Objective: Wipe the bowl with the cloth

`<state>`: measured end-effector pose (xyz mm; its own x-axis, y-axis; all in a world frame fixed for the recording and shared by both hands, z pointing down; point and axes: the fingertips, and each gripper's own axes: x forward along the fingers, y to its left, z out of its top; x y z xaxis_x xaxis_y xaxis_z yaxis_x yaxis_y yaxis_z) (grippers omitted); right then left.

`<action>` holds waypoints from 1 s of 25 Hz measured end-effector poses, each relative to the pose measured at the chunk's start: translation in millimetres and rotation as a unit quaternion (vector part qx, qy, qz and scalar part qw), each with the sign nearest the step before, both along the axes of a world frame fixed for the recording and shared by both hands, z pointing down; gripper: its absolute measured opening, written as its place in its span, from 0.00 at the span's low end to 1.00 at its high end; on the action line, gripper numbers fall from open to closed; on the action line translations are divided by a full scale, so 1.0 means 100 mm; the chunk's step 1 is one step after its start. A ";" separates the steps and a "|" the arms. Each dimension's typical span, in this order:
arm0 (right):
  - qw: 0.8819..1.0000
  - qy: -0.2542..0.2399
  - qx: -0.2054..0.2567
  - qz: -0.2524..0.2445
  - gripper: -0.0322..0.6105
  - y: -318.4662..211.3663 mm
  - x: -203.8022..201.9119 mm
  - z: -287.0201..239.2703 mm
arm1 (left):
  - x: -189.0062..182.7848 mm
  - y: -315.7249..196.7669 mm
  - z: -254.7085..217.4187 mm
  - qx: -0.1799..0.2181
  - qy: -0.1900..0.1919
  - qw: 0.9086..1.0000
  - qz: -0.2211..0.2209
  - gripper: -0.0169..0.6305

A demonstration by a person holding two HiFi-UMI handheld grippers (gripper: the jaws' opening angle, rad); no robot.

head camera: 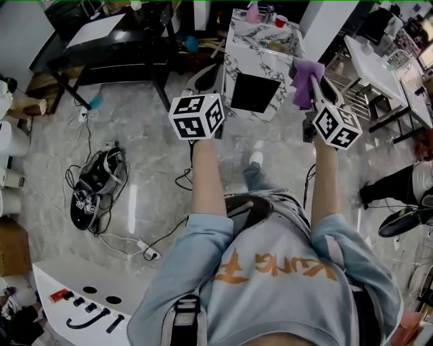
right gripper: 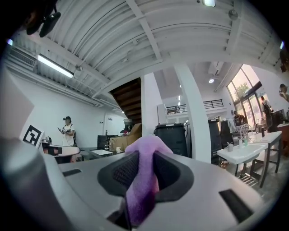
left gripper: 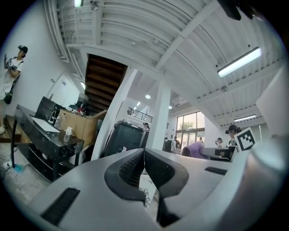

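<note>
My right gripper [right gripper: 144, 152] is shut on a purple cloth [right gripper: 142, 180], which bulges up between the pads and hangs below them. In the head view the cloth [head camera: 304, 80] sticks up ahead of the right marker cube [head camera: 336, 126]. My left gripper [left gripper: 144, 151] is shut with nothing between its pads; it is held level at the left [head camera: 204, 76], ahead of its cube [head camera: 196, 116]. Both point toward a marble-patterned cabinet [head camera: 252, 51] that carries small items, among them a red cup [head camera: 281, 21]. No bowl can be made out in any view.
A black desk [head camera: 108, 40] stands at the back left. Cables and a black bundle [head camera: 95, 189] lie on the grey floor. White tables [head camera: 379, 64] and a seated person's shoe [head camera: 406, 220] are at the right. A white panel [head camera: 81, 304] is near my left foot.
</note>
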<state>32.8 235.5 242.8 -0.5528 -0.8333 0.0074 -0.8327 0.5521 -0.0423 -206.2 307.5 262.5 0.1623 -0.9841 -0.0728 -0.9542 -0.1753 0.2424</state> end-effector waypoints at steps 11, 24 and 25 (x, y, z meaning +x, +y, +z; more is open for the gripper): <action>0.998 -0.039 0.053 -0.004 0.21 -0.95 0.07 -0.19 | -0.20 -0.76 -0.27 0.075 -0.015 0.997 -0.031 0.06; 0.998 -0.057 -0.025 0.019 0.21 -2.76 0.27 0.54 | 0.27 -2.52 0.44 -0.032 -0.061 0.997 0.019 0.06; 0.997 -0.059 -0.034 0.022 0.21 -2.92 0.29 0.62 | 0.32 -2.68 0.50 -0.042 -0.065 0.997 0.026 0.06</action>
